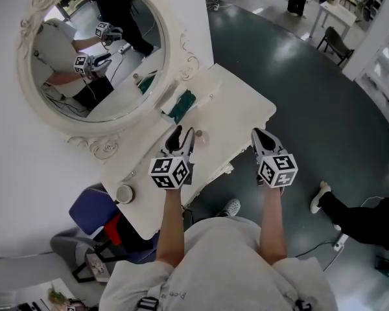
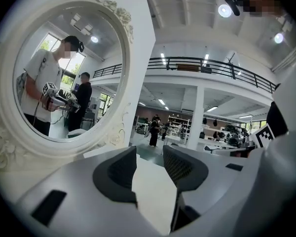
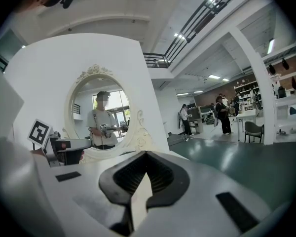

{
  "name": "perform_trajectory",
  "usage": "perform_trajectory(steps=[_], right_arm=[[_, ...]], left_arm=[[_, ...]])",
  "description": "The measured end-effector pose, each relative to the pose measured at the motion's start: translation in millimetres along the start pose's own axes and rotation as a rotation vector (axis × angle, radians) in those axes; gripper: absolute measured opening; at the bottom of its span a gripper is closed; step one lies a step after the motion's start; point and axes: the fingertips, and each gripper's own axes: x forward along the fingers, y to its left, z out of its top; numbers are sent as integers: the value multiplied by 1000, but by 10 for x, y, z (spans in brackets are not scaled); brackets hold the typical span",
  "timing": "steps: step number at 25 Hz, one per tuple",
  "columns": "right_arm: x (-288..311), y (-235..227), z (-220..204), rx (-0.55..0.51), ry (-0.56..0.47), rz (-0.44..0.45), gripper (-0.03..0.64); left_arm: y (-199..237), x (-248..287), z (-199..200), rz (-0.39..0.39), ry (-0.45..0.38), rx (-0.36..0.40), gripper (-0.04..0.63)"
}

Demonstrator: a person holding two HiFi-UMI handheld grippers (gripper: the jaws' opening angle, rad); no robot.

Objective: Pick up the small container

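While left gripper (image 1: 185, 133) hovers over white desk (image 1: 241, 101) with fingers released and empty, right gripper (image 1: 258, 135) hangs beside it, fingers clenched on nothing. Small container (image 1: 200, 137), seemingly pale round speck, on desk just beside left fingertips, before oval mirror (image 1: 65, 44).

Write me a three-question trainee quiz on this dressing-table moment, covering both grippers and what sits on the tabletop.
1. True or false: the right gripper has its jaws wide apart.
2. Multiple choice: what lies between the jaws of the left gripper? A) a bottle B) a comb C) nothing
3. Fill in: in the head view, the small pinkish container on the white table sits just to the ____ of the left gripper's tips.

Key: 1 false, the tips meet; 2 C, the jaws stand apart over bare tabletop; 3 right.
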Motion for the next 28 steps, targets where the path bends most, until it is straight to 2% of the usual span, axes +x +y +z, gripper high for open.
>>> perform_trajectory(steps=[5, 12, 18, 20, 24, 28], right_arm=[[-36, -163, -98, 38, 6, -24, 15], [-56, -103, -354, 75, 30, -17, 15], [-50, -57, -436, 54, 46, 0, 15], [-52, -85, -405, 52, 38, 3, 15], [-31, -148, -318, 50, 23, -1, 15], [59, -202, -218, 76, 5, 16, 15]], left_arm=[[19, 18, -72, 12, 8, -11, 152], [118, -115, -221, 34, 10, -38, 152], [216, -119, -364, 41, 8, -113, 167], [223, -83, -373, 45, 14, -103, 178], [222, 51, -408, 51, 47, -36, 190], [191, 225, -337, 43, 43, -7, 195]])
